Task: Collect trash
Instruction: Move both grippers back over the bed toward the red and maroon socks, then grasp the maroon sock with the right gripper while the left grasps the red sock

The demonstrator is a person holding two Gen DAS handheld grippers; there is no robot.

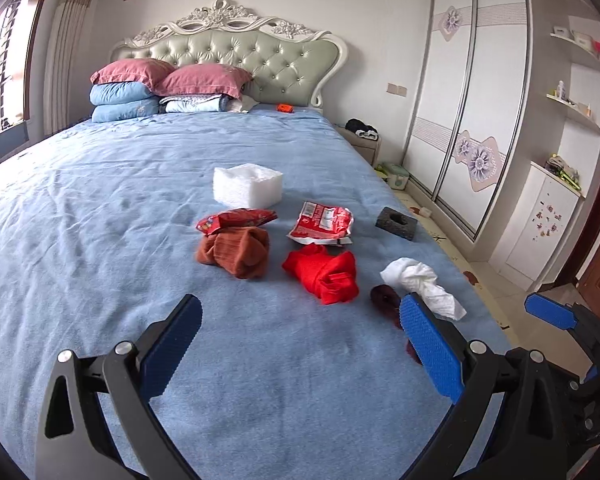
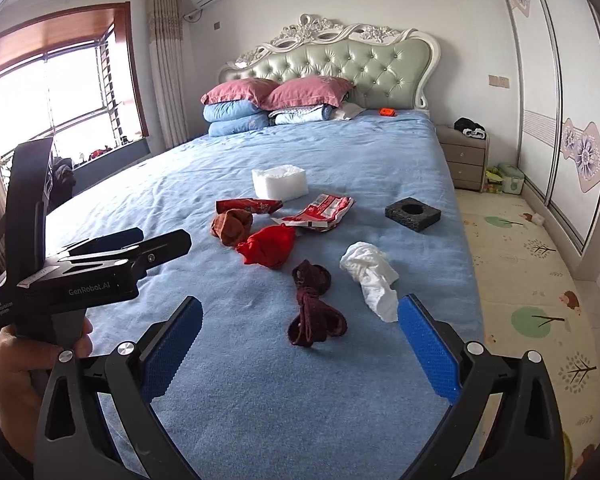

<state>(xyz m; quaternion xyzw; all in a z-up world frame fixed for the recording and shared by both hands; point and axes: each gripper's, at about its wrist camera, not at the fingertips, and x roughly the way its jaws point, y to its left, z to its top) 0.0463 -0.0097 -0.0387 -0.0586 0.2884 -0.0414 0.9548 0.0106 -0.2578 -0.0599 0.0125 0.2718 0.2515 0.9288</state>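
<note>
Trash and clothes lie together on the blue bed sheet (image 1: 99,240). There is a crumpled white tissue (image 1: 420,280) (image 2: 372,280), a flattened red and white wrapper (image 1: 322,224) (image 2: 320,212), a crumpled red wrapper (image 1: 235,218) (image 2: 247,205), a white foam block (image 1: 247,184) (image 2: 279,182) and a dark foam square with a hole (image 1: 396,222) (image 2: 412,212). My left gripper (image 1: 300,304) (image 2: 163,240) hovers open and empty in front of the pile. My right gripper (image 2: 300,304) is open and empty, with dark maroon socks (image 2: 312,304) just ahead between its fingers.
A rust-brown sock (image 1: 235,254) and a red sock (image 1: 324,276) lie among the trash. Pillows and folded quilts (image 1: 159,88) sit at the headboard. A bedside cabinet (image 2: 464,156), a wardrobe (image 1: 460,120) and a play mat (image 2: 520,260) are to the right of the bed.
</note>
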